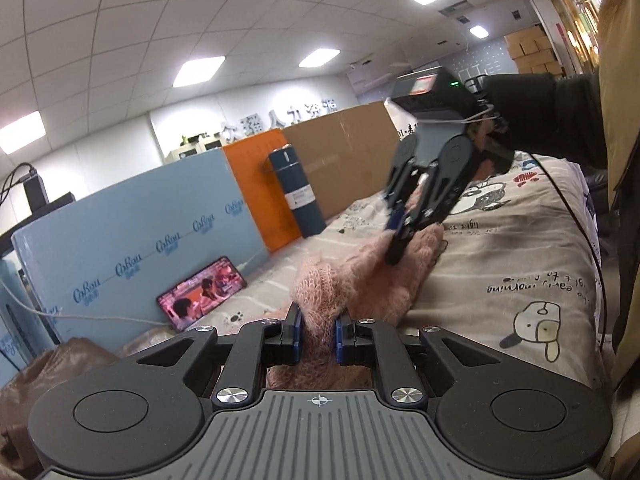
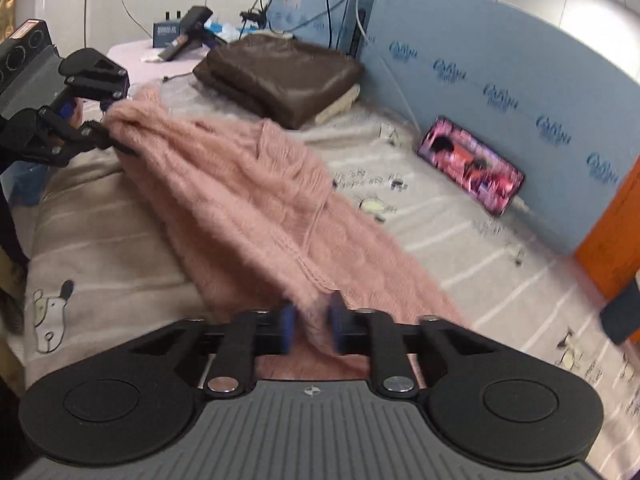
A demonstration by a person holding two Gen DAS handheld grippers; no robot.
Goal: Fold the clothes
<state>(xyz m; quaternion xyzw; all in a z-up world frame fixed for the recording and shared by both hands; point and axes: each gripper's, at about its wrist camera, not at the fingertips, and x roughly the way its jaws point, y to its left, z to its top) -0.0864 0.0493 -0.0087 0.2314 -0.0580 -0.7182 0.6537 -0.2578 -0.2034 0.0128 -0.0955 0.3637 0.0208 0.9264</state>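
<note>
Sweater [image 2: 248, 196] runs lower right to upper left, pinched between right gripper [image 2: 311, 330] and left gripper [image 2: 102, 128].

Each camera sits just behind its own fingers, low over the bed [image 1: 520, 248]. The left wrist view looks along the bed toward the opposite gripper, with ceiling above. The right wrist view faces back the other way (tilted further down). Both share the pink sweater [image 2: 248, 200], phone [image 1: 202, 292] and blue panel [image 2: 500, 80].
</note>
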